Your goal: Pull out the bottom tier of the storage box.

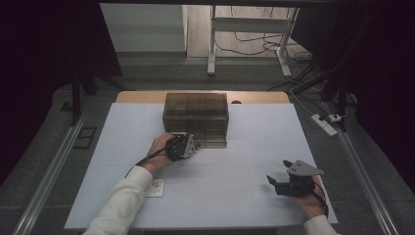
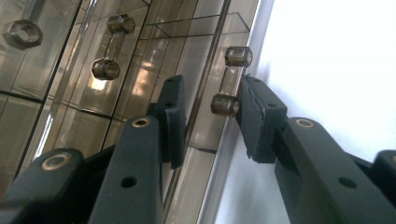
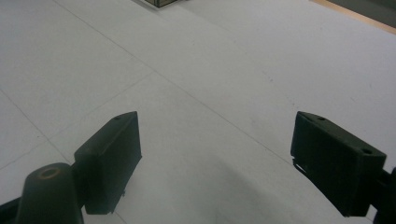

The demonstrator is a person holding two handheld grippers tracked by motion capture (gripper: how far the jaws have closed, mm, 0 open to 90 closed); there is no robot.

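Note:
A smoky see-through drawer cabinet [image 1: 195, 110] stands at the back middle of the white table [image 1: 244, 142]. My left gripper [image 1: 195, 143] is at its lower front, left of centre. In the left gripper view the cabinet front [image 2: 70, 93] is at the left and a small bar handle [image 2: 231, 79] of the lowest drawer sits between my jaws [image 2: 210, 100]. The right pad [image 2: 257, 121] touches the handle's post; a gap shows at the left pad [image 2: 173, 121]. My right gripper [image 1: 278, 171] rests near the table's front right, open [image 3: 215, 121], nothing between its jaws.
A small white card [image 1: 155, 187] lies beside the left sleeve near the front edge. A corner of the cabinet [image 3: 161, 2] shows at the top of the right gripper view. Behind the table stand a desk frame [image 1: 212, 49] and a power strip [image 1: 324, 124] on the floor.

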